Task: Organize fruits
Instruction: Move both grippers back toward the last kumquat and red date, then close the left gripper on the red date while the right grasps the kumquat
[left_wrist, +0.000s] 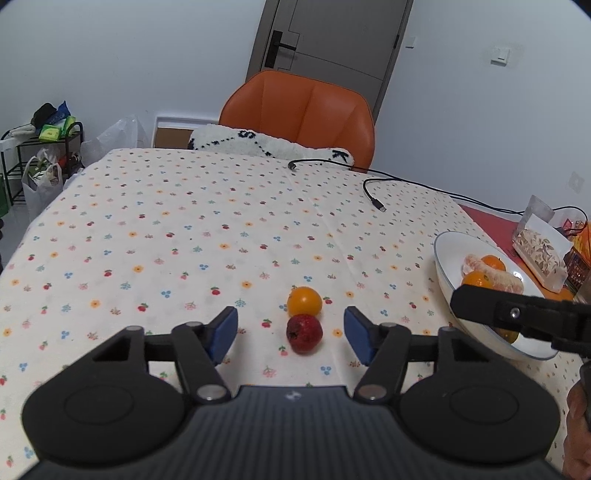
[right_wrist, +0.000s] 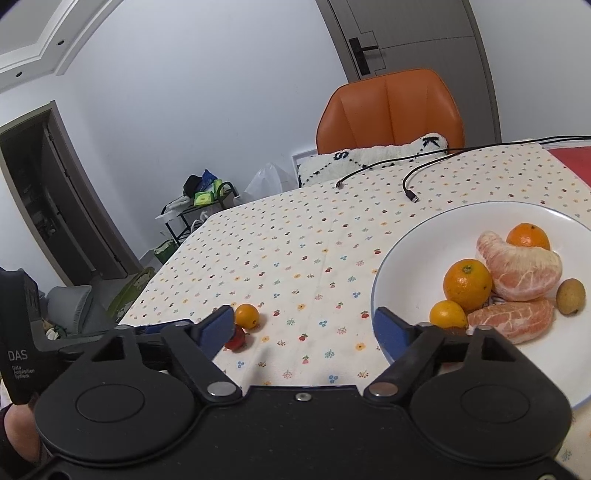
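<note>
A small dark red fruit (left_wrist: 304, 334) lies on the flowered tablecloth, with a small orange fruit (left_wrist: 304, 301) touching it just behind. My left gripper (left_wrist: 290, 325) is open, its blue pads on either side of the red fruit and clear of it. In the right wrist view the same pair, the orange fruit (right_wrist: 246, 315) and the red fruit (right_wrist: 236, 339), sits to the left. A white plate (right_wrist: 413, 236) holds small oranges (right_wrist: 467, 283), peeled citrus segments (right_wrist: 521, 266) and a small tan fruit (right_wrist: 570, 296). My right gripper (right_wrist: 304, 317) is open and empty, its right finger over the plate's near rim.
An orange chair (left_wrist: 299, 110) with a white cushion (left_wrist: 266, 142) stands at the table's far edge. Black cables (left_wrist: 373, 192) lie on the far right of the cloth. A snack package (left_wrist: 539, 251) sits beyond the plate (left_wrist: 443, 258). A cluttered rack (left_wrist: 44, 147) stands on the far left.
</note>
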